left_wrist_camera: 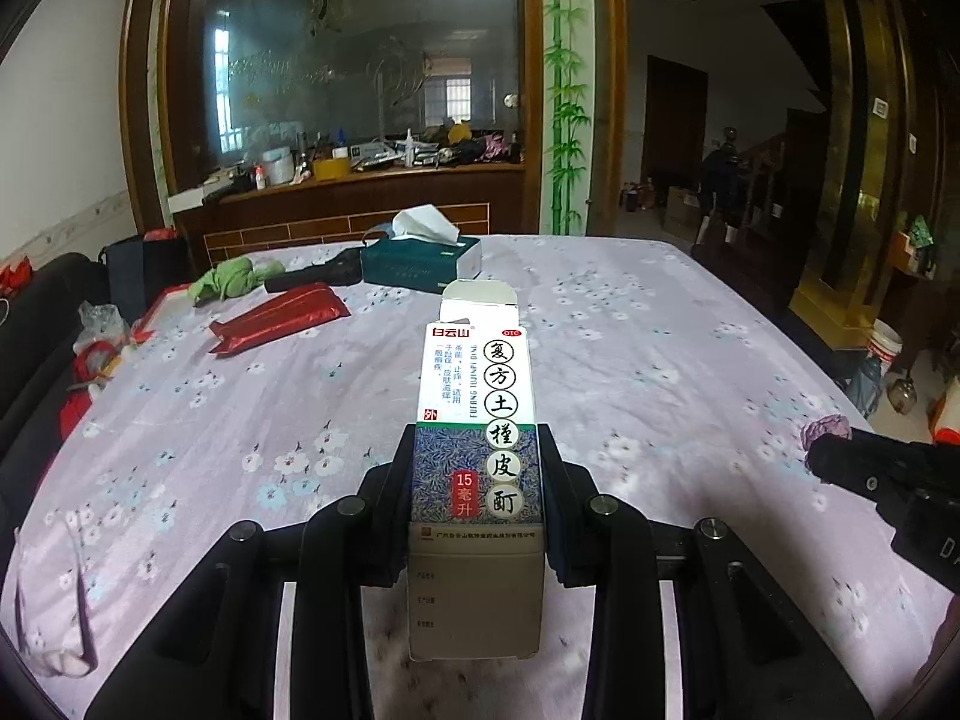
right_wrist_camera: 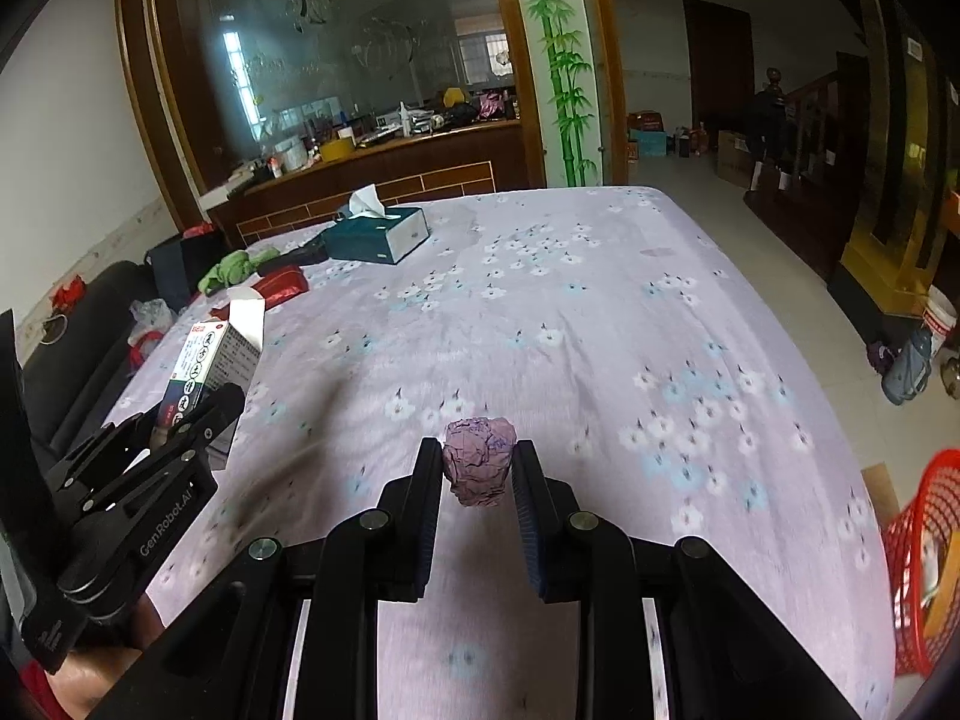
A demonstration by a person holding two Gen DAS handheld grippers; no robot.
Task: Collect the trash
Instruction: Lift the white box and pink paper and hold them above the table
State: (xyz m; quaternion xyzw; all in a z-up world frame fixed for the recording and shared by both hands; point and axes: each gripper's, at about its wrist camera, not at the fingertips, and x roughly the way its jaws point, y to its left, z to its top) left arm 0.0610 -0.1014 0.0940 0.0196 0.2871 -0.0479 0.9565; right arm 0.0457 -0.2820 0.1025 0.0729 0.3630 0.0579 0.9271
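My left gripper (left_wrist_camera: pixel 478 450) is shut on a tall white medicine box (left_wrist_camera: pixel 477 420) with Chinese print and an open top flap, held above the flowered tablecloth (left_wrist_camera: pixel 660 360). The same box (right_wrist_camera: pixel 207 369) and left gripper (right_wrist_camera: pixel 198 420) show at the left of the right wrist view. My right gripper (right_wrist_camera: pixel 477 465) is shut on a crumpled purple paper ball (right_wrist_camera: pixel 479 459), held between both pads. From the left wrist view that ball (left_wrist_camera: pixel 828 429) sits at the tip of the right gripper (left_wrist_camera: pixel 825 450) on the far right.
A teal tissue box (left_wrist_camera: pixel 423 261), a red packet (left_wrist_camera: pixel 279 318), a green cloth (left_wrist_camera: pixel 231 276) and a black case (left_wrist_camera: pixel 315 279) lie at the table's far left. A red mesh basket (right_wrist_camera: pixel 924 564) stands off the table's right edge. A dark sofa (right_wrist_camera: pixel 90 348) runs along the left.
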